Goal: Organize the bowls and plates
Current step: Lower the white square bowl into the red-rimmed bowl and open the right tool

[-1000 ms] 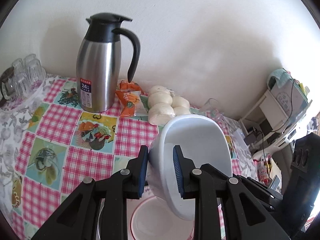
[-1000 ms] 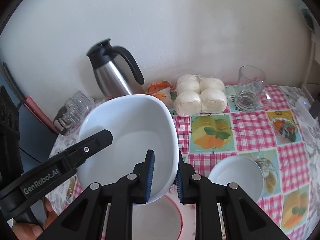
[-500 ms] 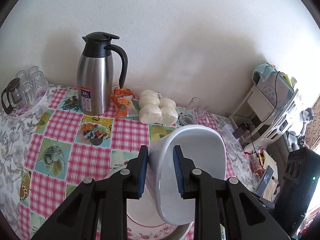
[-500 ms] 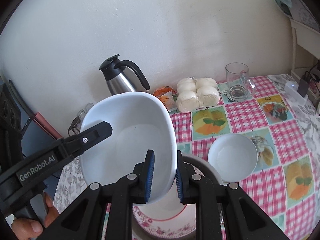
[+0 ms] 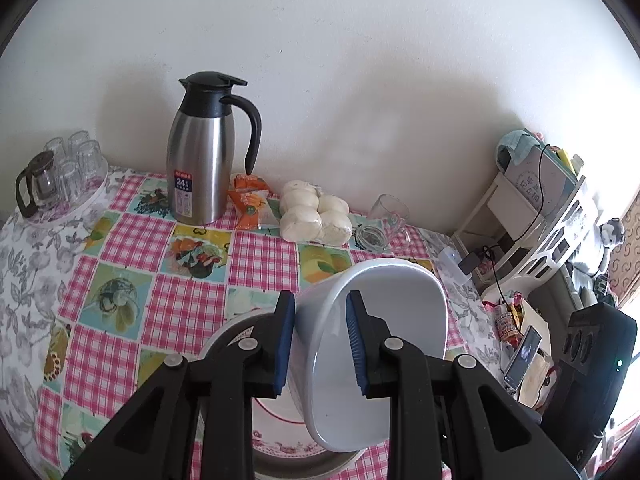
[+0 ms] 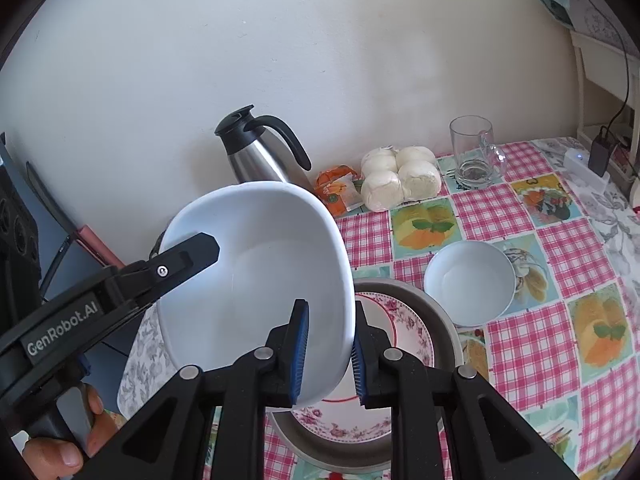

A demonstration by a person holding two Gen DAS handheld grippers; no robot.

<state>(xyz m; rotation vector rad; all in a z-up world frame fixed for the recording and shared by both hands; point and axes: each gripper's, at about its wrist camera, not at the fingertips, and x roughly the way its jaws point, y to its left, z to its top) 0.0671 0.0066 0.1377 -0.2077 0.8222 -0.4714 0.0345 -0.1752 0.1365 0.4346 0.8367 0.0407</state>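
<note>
Both grippers hold one large white square bowl (image 6: 256,276) in the air. My left gripper (image 5: 320,346) is shut on the bowl (image 5: 384,344) at one rim; it also shows in the right wrist view (image 6: 176,256). My right gripper (image 6: 328,352) is shut on the opposite rim. Below the bowl a floral plate (image 6: 400,344) lies inside a grey metal basin (image 6: 444,320); the plate (image 5: 280,436) and basin (image 5: 228,332) also show in the left wrist view. A small white bowl (image 6: 470,282) sits on the tablecloth to the right of the basin.
A steel thermos jug (image 5: 204,152), an orange snack packet (image 5: 250,200), bagged white buns (image 5: 314,216) and a glass mug (image 5: 386,220) stand along the wall. A tray of glasses (image 5: 60,176) is far left. A white power strip (image 6: 584,172) lies at the table's right edge.
Both grippers have risen and pulled back with the large bowl, so more of the table shows. The plate and basin beneath and the small bowl have come into fuller view.
</note>
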